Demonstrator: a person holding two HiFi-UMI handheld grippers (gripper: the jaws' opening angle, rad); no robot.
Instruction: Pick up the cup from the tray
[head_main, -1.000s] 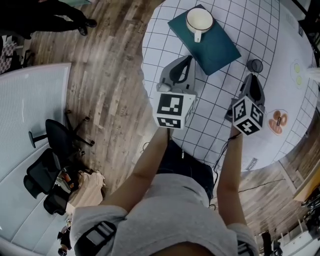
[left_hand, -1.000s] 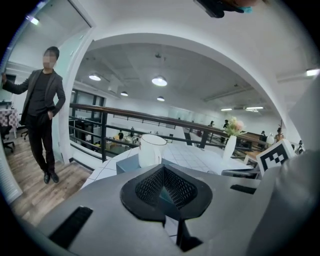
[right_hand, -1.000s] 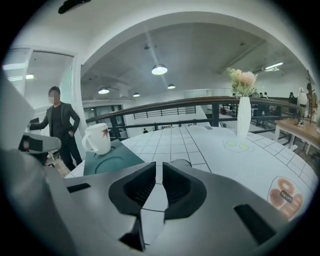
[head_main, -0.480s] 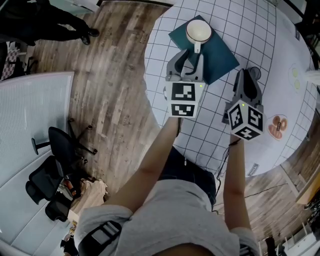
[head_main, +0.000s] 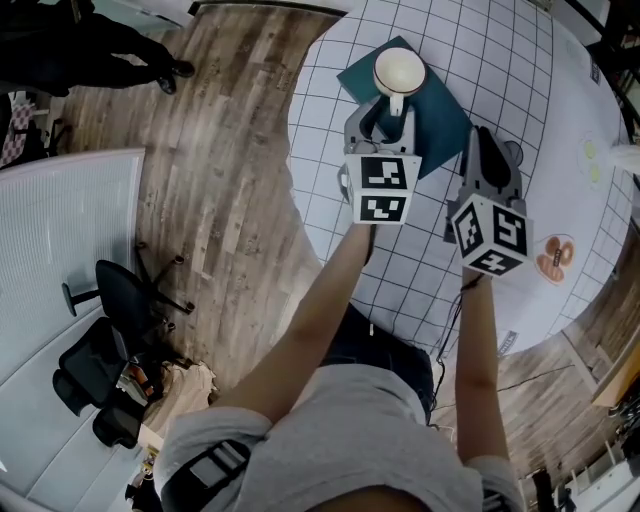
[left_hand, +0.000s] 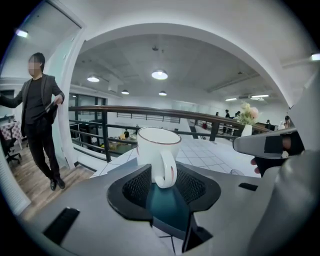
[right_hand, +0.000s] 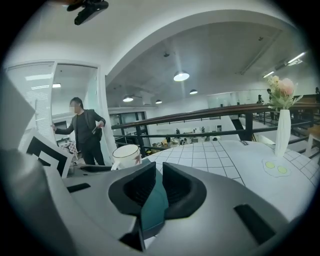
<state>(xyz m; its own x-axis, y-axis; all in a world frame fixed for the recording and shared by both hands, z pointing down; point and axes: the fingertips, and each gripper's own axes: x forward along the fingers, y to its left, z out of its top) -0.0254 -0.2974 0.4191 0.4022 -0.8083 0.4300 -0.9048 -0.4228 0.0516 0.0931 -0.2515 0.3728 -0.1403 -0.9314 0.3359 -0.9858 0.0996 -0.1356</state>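
Left gripper (head_main: 385, 108): I see jaws just opening, wide apart, cup (head_main: 399, 68) handle between, unpressed | right gripper (head_main: 482, 140): jaws together at tray (head_main: 440, 105) edge.

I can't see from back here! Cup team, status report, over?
Left gripper jaws just opened wide; cup upright on tray, handle at the tips, ungripped. Right gripper shut, by tray corner. Nothing in the way.

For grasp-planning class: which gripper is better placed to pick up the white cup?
Left. The left gripper, jaws just opened and nothing between them yet, faces the handle of the white cup; the right gripper is shut, the cup off to its left.
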